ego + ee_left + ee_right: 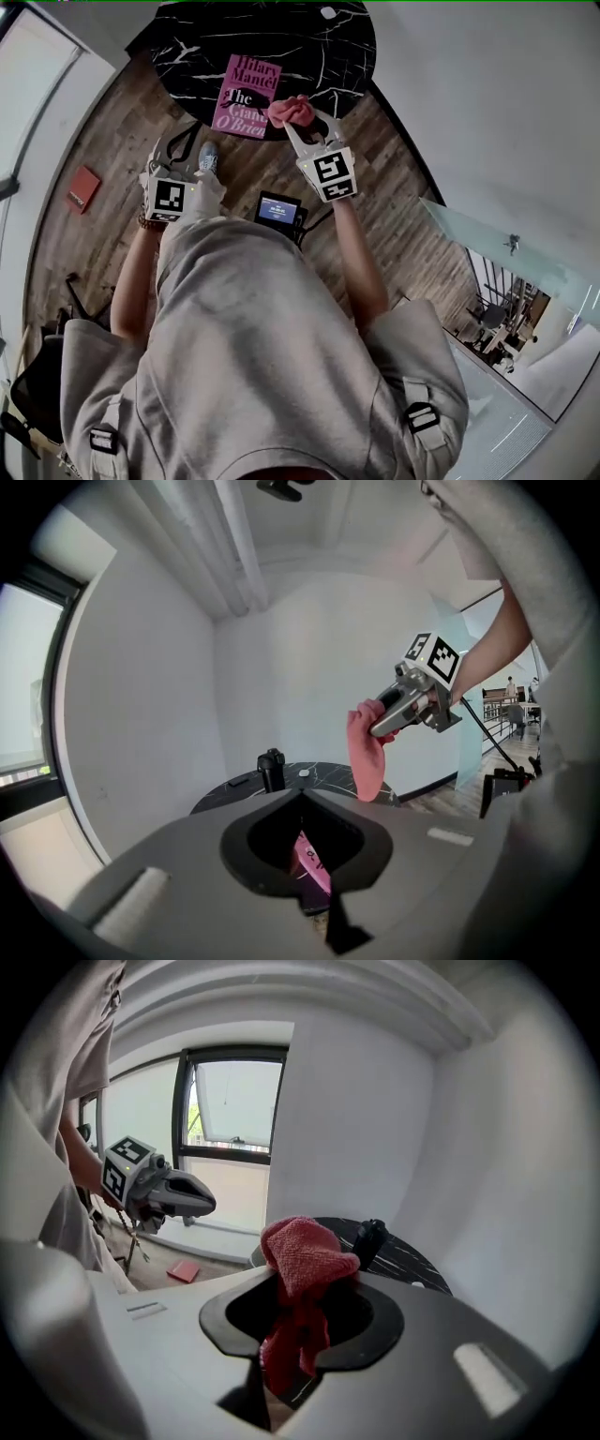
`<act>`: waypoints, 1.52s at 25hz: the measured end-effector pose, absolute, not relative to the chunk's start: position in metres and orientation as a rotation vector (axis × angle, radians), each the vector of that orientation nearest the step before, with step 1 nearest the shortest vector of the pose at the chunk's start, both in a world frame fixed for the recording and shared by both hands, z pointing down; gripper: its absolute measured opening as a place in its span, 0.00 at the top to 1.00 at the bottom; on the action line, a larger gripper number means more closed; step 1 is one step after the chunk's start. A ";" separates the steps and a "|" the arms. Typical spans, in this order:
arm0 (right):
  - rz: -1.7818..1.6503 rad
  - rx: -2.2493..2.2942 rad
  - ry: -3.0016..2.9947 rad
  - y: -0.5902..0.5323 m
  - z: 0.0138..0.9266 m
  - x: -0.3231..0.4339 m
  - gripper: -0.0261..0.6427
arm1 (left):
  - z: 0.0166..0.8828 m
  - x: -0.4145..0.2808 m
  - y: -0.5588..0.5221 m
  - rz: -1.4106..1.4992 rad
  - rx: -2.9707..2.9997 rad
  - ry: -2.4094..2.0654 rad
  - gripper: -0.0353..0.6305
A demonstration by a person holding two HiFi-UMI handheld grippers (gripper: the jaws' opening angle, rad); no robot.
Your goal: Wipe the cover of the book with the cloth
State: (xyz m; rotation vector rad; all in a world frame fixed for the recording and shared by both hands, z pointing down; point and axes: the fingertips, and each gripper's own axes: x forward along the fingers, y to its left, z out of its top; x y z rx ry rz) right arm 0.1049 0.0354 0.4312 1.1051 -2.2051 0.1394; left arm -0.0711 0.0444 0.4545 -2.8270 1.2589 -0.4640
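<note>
A pink book (246, 96) lies flat near the front edge of the round black marble table (319, 56). My right gripper (298, 120) is shut on a bunched red cloth (289, 110), held in the air at the book's right edge. In the right gripper view the cloth (305, 1260) bulges above the jaws and hangs below them. My left gripper (174, 142) is shut and empty, off the table to the left, over the wooden floor. Past its closed jaws in the left gripper view, a strip of the book (314, 860) shows, with the cloth (366, 752) hanging from the right gripper (398, 710).
A small black object (271, 769) stands on the table's far side, and a small white item (328, 13) lies near its far edge. On the floor are a red flat thing (82, 187) at the left and a screen device (278, 210). White walls close in behind.
</note>
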 end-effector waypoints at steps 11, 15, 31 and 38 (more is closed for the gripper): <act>0.276 0.815 -2.050 -0.073 0.564 0.109 0.75 | 0.492 -0.053 -0.012 -0.625 -2.842 1.183 0.95; 0.241 0.648 -1.992 -0.069 0.610 0.111 0.65 | 0.515 -0.043 -0.024 -0.699 -2.834 1.185 0.95; 0.136 0.509 -2.156 -0.086 0.623 0.085 0.46 | 0.577 -0.021 -0.022 -0.943 -2.851 1.327 0.90; 0.186 0.471 -2.027 -0.096 0.673 0.082 0.72 | 0.601 -0.032 -0.011 -1.080 -2.857 1.250 0.81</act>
